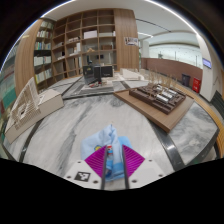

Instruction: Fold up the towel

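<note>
A light blue towel (108, 140) with a small coloured tag is bunched between my gripper's (111, 160) two magenta pads (97, 160). Both fingers press on the towel fold, and its upper part rises just ahead of the fingertips. The towel hangs above a grey-white marble table (70, 125). The rest of the towel below the fingers is hidden.
A wooden tray table (165, 100) with dark objects stands beyond on the right. A long wooden bench (35, 105) runs along the left. Bookshelves (85, 40) fill the far wall, with a dark chair (95, 72) in front.
</note>
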### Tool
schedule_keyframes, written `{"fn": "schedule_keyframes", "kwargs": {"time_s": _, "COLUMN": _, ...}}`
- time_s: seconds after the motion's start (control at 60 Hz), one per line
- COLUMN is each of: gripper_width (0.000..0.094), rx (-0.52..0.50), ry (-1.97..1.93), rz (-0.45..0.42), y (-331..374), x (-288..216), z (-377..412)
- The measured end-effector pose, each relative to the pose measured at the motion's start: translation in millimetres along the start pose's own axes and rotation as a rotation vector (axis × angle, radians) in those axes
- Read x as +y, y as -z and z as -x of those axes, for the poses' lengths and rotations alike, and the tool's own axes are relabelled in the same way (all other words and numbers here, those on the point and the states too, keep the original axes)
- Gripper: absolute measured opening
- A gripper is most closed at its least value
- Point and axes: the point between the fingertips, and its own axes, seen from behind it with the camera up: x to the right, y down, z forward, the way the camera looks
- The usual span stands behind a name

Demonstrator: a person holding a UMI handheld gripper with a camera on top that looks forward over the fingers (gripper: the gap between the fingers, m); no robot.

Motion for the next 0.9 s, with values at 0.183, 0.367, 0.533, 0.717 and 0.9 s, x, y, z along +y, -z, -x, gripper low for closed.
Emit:
{"fn": "schedule_keyframes", "kwargs": {"time_s": 0.183, "gripper_width": 0.0821, "rx": -0.026, "ry": -0.007, "rz": 0.014, "y": 34.0, "x": -5.1, "z": -7.5}}
{"fn": "schedule_keyframes", "kwargs": {"time_s": 0.367, "gripper_width": 0.0834, "rx": -0.050, "ry": -0.019, "rz": -0.052, "y": 95.3, "x": -22.9, "z": -6.5}}
{"fn": "schedule_keyframes", "kwargs": {"time_s": 0.533, "gripper_width": 0.0830, "rx": -0.112, "ry": -0.018, "rz": -0.119, "y": 152.8, "x": -32.1, "z": 12.1}}
{"fn": "schedule_keyframes", "kwargs": {"time_s": 0.717, "gripper_width": 0.0831, "rx": -0.133, "ry": 0.008, "rz": -0.132, "y": 183.2, "x": -29.2, "z": 20.1}}
{"fn": "schedule_keyframes", "kwargs": {"time_s": 0.9, "gripper_width": 0.0830, "rx": -0.138, "ry": 0.012, "rz": -0.105, "y": 181.9, "x": -16.7, "z": 22.9}}
